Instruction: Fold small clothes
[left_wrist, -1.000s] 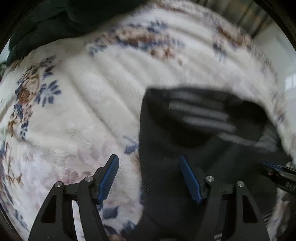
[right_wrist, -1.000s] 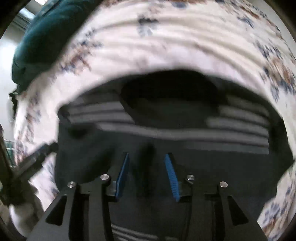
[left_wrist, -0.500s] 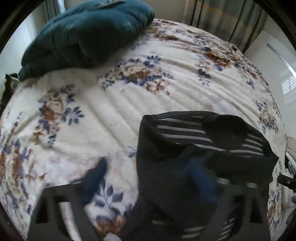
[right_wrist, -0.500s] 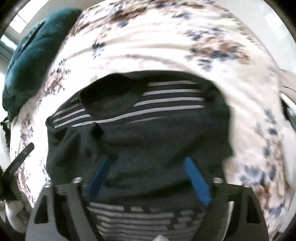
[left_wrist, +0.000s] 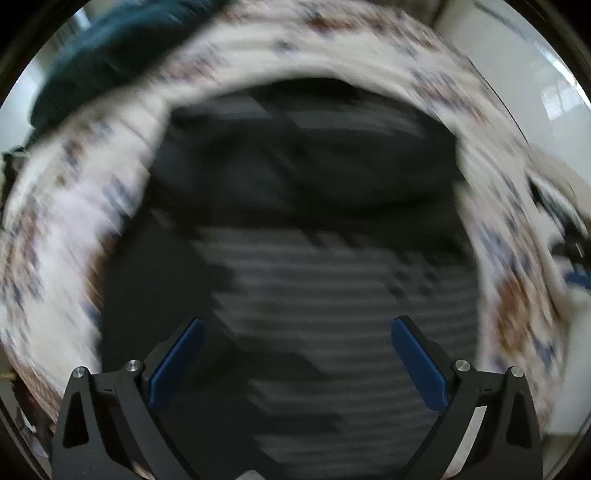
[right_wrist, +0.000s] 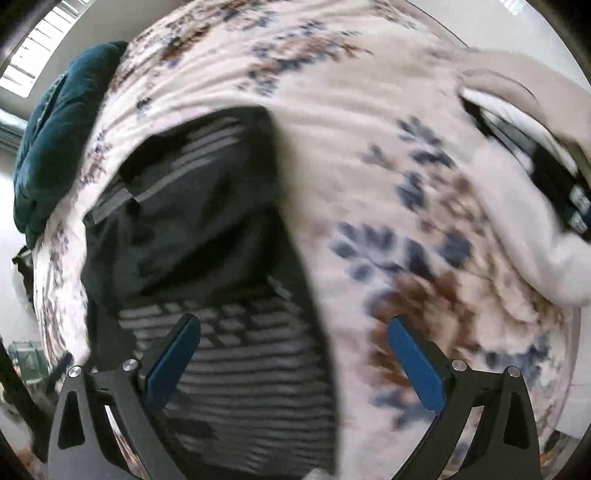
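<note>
The dark grey-striped knit garment (left_wrist: 303, 258) lies on the floral cream blanket (right_wrist: 406, 184) — directly under the wide-open, empty left gripper (left_wrist: 295, 354); the right gripper (right_wrist: 291, 354) — equally wide and empty — straddles its right edge.

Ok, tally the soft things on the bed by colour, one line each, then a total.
Dark striped garment: 1
Teal pillow: 1
Cream floral blanket: 1
Beige item at the right edge, too blurred to name: 1
Total: 4

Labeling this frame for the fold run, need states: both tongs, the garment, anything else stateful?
left tongs: open, empty, over the garment
right tongs: open, empty
dark striped garment: partly folded, lying on the floral blanket
teal blanket: bunched at far edge
</note>
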